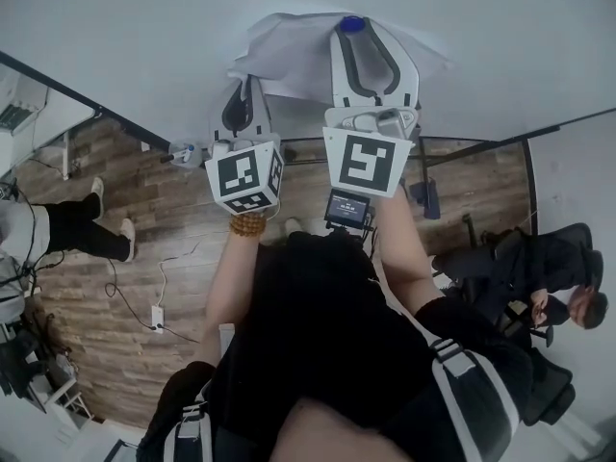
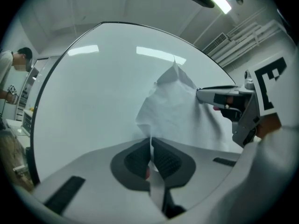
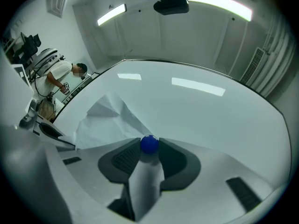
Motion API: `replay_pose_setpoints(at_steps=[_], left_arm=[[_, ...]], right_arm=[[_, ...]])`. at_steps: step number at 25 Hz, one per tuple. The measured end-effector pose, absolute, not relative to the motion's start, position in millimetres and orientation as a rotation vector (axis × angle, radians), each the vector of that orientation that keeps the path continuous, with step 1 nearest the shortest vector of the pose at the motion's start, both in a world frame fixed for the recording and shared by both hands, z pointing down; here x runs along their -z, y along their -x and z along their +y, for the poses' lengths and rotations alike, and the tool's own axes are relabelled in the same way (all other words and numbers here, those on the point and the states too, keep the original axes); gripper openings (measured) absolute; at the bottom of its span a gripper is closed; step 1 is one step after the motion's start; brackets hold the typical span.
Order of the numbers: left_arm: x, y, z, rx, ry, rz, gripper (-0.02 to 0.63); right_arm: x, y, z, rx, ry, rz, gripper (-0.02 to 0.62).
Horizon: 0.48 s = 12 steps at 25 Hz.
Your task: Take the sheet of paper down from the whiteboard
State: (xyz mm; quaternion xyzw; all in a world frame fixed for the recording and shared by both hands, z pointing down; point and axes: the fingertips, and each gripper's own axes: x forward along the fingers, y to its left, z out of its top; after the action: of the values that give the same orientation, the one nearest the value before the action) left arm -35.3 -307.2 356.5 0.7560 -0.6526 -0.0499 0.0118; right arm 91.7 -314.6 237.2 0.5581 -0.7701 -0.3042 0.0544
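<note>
Bright ceiling light, fisheye-warped edges

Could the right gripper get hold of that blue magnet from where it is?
Most likely yes: the magnet sits right between the right gripper's jaw tips, with nothing blocking it. The left gripper pinches the paper off to one side, clear of it.

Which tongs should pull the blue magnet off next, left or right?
Right: the right tongs grip the blue magnet pinning the sheet; the left tongs are pinching the sheet's edge.
</note>
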Motion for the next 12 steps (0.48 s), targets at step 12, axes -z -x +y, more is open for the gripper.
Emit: replay_pose_setpoints(at_steps=[12], left_arm=[[-355.2,37.5,-305.9,0.189,-2.347,-2.034,0.009]], right_arm=[[-236.8,-91.3,-313.0,0.930,-1.695,-2.331,0.118]])
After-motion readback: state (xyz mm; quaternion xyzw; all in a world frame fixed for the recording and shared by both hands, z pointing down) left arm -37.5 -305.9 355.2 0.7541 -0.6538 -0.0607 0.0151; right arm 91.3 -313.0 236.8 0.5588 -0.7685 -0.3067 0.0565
